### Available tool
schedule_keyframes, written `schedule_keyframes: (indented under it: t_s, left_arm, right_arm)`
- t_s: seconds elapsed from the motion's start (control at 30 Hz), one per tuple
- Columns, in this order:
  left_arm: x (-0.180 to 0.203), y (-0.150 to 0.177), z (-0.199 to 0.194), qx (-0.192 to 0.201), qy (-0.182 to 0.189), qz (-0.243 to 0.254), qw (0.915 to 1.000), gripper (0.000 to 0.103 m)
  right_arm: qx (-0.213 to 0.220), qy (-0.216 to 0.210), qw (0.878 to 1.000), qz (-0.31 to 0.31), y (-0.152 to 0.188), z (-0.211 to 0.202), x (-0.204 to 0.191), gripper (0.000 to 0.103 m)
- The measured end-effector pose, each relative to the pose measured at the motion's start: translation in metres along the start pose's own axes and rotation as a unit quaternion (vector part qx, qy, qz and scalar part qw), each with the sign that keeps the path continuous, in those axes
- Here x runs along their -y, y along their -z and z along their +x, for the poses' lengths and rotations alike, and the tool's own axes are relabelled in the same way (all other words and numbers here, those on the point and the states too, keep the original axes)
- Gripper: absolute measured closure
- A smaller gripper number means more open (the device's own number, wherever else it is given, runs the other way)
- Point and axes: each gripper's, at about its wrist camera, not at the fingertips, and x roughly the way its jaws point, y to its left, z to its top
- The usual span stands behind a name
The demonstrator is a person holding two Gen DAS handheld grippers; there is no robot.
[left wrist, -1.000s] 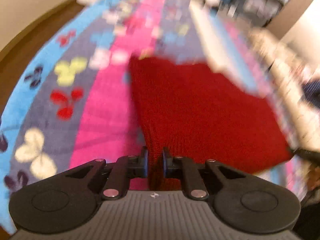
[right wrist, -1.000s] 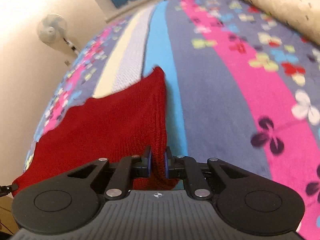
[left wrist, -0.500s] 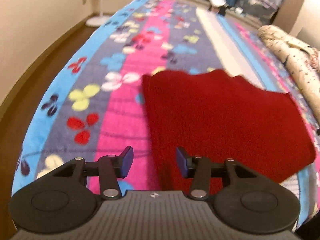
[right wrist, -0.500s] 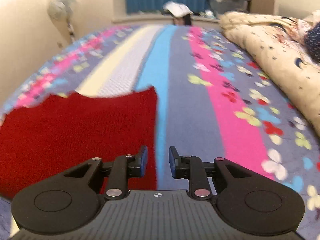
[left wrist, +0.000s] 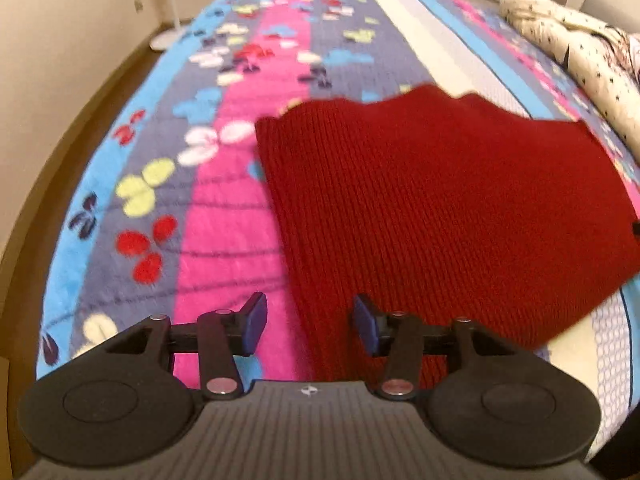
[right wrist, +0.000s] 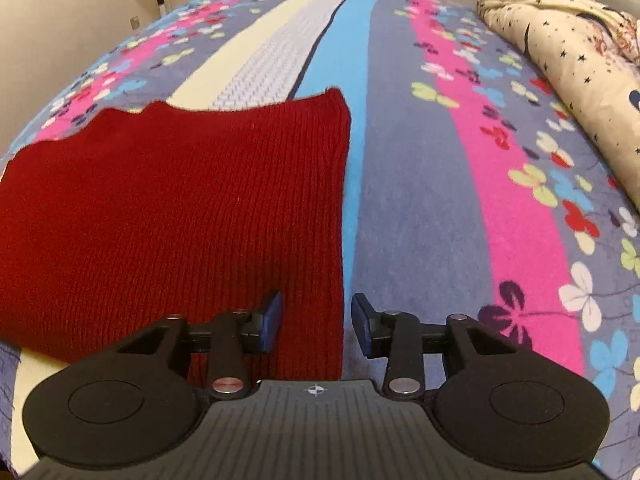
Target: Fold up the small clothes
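Red knit garment (left wrist: 440, 208) lies flat on striped floral bedspread (left wrist: 224, 220), laid out for folding. Left gripper (left wrist: 310, 322) and right gripper (right wrist: 316, 322), 2 jaw pairs opening, straddle opposite near edges, pads clear of cloth.

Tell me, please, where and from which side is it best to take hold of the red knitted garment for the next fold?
Probably at the two near corners of the red knitted garment, coming from the near edge. It lies flat on the bedspread; each tool, left and right, opening, straddles a side edge there.
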Motion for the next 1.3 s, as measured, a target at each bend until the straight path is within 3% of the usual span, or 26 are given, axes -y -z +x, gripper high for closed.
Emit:
schedule_keyframes:
  t_s: [0.13, 0.3, 0.77, 1.0, 1.3]
  left_arm:
    - [-0.007, -0.003, 0.001, -0.003, -0.022, -0.017, 0.9996, 0.049]
    - [-0.018, -0.005, 0.002, 0.004, -0.036, -0.042, 0.9984, 0.046]
    - [-0.022, -0.008, -0.001, 0.016, -0.053, -0.058, 0.9968, 0.042]
    - [-0.023, -0.009, 0.0, 0.015, -0.057, -0.06, 0.9964, 0.042]
    - [-0.026, -0.011, 0.002, 0.014, -0.061, -0.068, 0.9957, 0.041]
  right_arm:
    - [0.009, 0.022, 1.0, -0.004, 0.0, -0.004, -0.002, 0.063]
    - [0.059, 0.056, 0.997, -0.001, -0.005, -0.016, 0.001, 0.062]
    - [0.152, 0.046, 0.987, -0.01, -0.012, -0.047, -0.017, 0.062]
    - [0.17, 0.051, 0.983, -0.054, -0.013, -0.05, -0.047, 0.062]
    - [0.193, 0.021, 0.978, -0.078, -0.01, -0.057, -0.1, 0.062]
